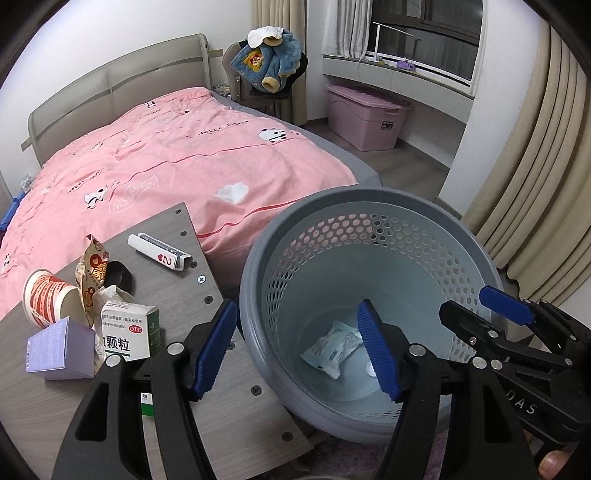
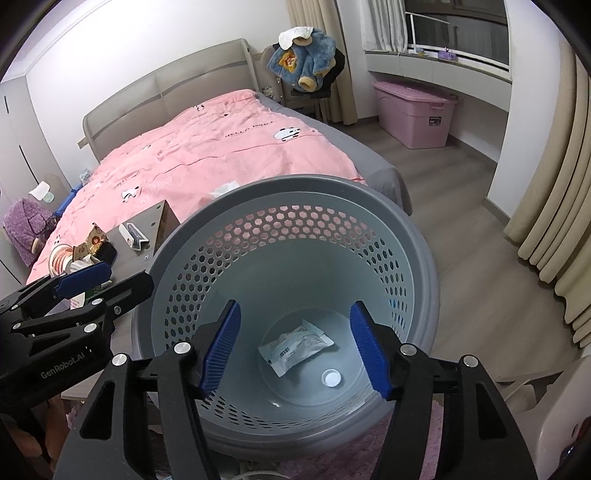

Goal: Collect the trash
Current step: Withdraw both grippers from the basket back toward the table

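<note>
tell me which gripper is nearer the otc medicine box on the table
Left. The left gripper straddles the table edge and bin rim, right beside the OTC medicine box. The right gripper hangs over the gray wastebasket, farther off.

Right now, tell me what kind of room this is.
A bedroom, most likely: a bed with a pink quilt fills the middle, a curtained window sits behind, and a pink storage bin stands below it.

Home bedroom: bed point(image 1: 166, 155) w/ pink panda duvet, curtains point(image 1: 535, 184), storage bin point(image 1: 365, 118).
</note>
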Demonstrator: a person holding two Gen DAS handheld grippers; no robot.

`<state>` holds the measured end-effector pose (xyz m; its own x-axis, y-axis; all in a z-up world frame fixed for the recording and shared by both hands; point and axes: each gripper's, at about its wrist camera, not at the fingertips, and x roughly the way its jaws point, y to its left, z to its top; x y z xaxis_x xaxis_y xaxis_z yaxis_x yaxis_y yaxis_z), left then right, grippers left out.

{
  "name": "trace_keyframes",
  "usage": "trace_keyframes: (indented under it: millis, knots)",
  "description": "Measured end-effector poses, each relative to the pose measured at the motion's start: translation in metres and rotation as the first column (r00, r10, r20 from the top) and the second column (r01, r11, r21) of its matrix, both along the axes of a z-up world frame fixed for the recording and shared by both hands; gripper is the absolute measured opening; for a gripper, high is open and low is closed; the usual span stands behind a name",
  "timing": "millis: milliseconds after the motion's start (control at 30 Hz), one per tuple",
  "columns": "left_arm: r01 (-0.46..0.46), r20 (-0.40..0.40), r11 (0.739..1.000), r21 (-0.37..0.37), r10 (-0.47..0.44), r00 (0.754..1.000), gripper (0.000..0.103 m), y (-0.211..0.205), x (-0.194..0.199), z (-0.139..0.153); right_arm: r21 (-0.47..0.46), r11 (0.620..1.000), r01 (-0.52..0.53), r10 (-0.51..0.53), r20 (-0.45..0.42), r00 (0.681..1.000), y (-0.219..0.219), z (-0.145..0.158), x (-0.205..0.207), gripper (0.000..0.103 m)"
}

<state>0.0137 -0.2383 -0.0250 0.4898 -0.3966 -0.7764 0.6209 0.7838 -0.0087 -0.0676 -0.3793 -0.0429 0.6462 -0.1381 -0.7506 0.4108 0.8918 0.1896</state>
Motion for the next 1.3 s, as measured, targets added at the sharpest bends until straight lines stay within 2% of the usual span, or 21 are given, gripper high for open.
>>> trace_keyframes:
  millis: [533, 933, 1300]
  knots:
    - [-0.026, 0.009, 1.0, -0.006, 0.026, 1.0, 0.065, 0.014, -0.002, 0.007, 0.003, 1.0, -0.013, 0.013, 0.012, 1.0, 0.008, 0.006, -0.001, 0.062]
    - [-0.044, 0.025, 0.999, -0.029, 0.045, 0.999, 0.067, 0.031, -0.006, 0.017, -0.014, 1.0, -0.021, 0.022, 0.042, 0.999, 0.019, 0.018, -0.005, 0.071]
    - [-0.082, 0.043, 0.995, -0.054, 0.084, 0.996, 0.07, 0.057, -0.012, 0.023, -0.033, 0.998, -0.056, 0.057, 0.058, 0.997, 0.041, 0.026, -0.006, 0.075]
